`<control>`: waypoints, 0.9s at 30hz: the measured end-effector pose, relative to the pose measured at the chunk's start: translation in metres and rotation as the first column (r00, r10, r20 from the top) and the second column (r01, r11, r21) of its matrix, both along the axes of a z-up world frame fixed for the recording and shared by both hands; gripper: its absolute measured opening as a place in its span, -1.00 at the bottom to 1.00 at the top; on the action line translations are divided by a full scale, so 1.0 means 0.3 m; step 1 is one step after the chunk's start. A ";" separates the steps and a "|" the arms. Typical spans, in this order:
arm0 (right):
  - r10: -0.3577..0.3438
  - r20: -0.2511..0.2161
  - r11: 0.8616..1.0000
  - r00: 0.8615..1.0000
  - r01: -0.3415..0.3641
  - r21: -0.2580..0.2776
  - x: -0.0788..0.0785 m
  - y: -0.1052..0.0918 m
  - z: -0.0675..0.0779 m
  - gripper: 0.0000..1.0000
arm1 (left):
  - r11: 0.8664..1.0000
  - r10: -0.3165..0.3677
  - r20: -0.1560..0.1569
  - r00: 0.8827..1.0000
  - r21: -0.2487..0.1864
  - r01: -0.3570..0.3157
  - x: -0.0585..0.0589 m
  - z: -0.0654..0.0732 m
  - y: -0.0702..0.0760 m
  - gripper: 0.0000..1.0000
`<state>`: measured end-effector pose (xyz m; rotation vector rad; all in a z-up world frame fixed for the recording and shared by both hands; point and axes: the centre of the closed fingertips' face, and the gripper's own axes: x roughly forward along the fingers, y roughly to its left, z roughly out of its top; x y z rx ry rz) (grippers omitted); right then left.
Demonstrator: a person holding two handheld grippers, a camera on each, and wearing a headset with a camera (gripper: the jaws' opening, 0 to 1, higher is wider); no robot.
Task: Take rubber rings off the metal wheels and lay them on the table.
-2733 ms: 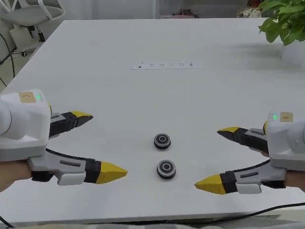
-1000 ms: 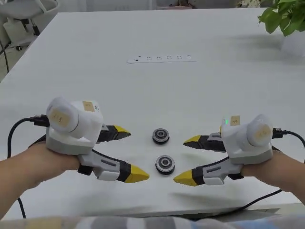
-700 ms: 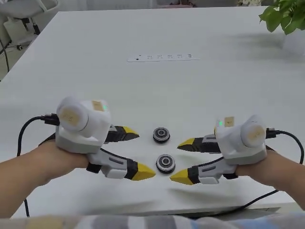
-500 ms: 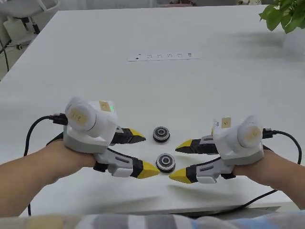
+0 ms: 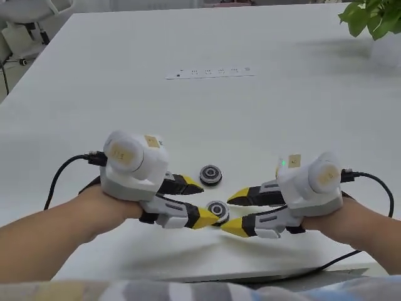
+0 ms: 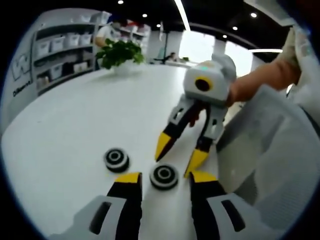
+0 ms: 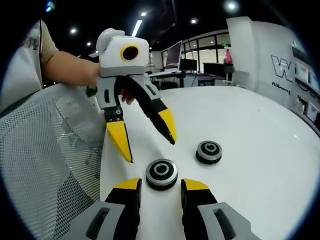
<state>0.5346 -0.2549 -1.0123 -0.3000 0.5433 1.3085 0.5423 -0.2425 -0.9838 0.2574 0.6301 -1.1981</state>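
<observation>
Both grippers have come closer together since a moment ago, and now their yellow tips almost meet around the near wheel (image 5: 217, 210). The hands have slid in from the sides toward the middle of the table (image 5: 125, 94). The two wheels have stayed where they were.

The left gripper (image 5: 205, 200) has its claw spread wide and is not gripping anything. The right gripper (image 5: 227, 212) is spread wide too and is also not gripping anything. In the left gripper view, the near wheel sits right between that gripper's two yellow tips, with the other gripper pointing at it from the far side. The right gripper view shows the same thing from the other way. The tips look very near the wheel, but the head view is too small to tell if any tip touches it.

The near wheel lies flat on the table, close to the front edge. It is shiny in the middle with a dark ring around the outside, so its rubber ring looks to be still on. The far wheel (image 5: 210, 175) lies flat just behind it, apart from it, with its dark ring on as well. The left gripper's upper tip is near this far wheel.

Farther back on the table lies a white power strip (image 5: 210, 73). A green plant (image 5: 369, 15) stands at the far right corner.
</observation>
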 end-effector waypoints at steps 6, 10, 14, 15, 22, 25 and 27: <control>-0.019 -0.018 1.000 1.000 0.019 0.007 0.005 0.000 -0.002 -0.45 | 0.999 -0.014 0.005 1.000 0.035 0.014 -0.012 -0.031 -0.013 -0.32; -0.017 -0.014 1.000 1.000 0.017 0.013 0.005 0.003 -0.002 -0.49 | 1.000 -0.001 0.001 1.000 0.031 0.001 -0.009 -0.033 -0.023 -0.38; -0.017 -0.020 1.000 1.000 0.017 0.018 0.002 0.006 -0.002 -0.49 | 0.999 0.001 0.006 1.000 0.043 -0.001 -0.009 -0.046 -0.032 -0.44; -0.018 -0.020 1.000 1.000 0.018 0.019 0.002 0.006 -0.001 -0.49 | 0.999 0.001 0.004 1.000 0.045 -0.001 -0.009 -0.049 -0.033 -0.44; -0.014 -0.020 1.000 1.000 0.014 0.021 0.001 0.007 -0.007 -0.50 | 0.998 -0.004 0.018 1.000 0.059 0.003 -0.007 -0.061 -0.041 -0.58; -0.013 -0.020 1.000 1.000 0.013 0.020 -0.001 0.008 -0.006 -0.50 | 0.997 -0.001 0.047 0.999 0.076 -0.003 0.003 -0.064 -0.040 -0.66; -0.014 -0.021 1.000 1.000 0.014 0.022 0.000 0.007 -0.006 -0.51 | 0.997 -0.001 0.055 0.998 0.079 -0.003 0.004 -0.064 -0.039 -0.68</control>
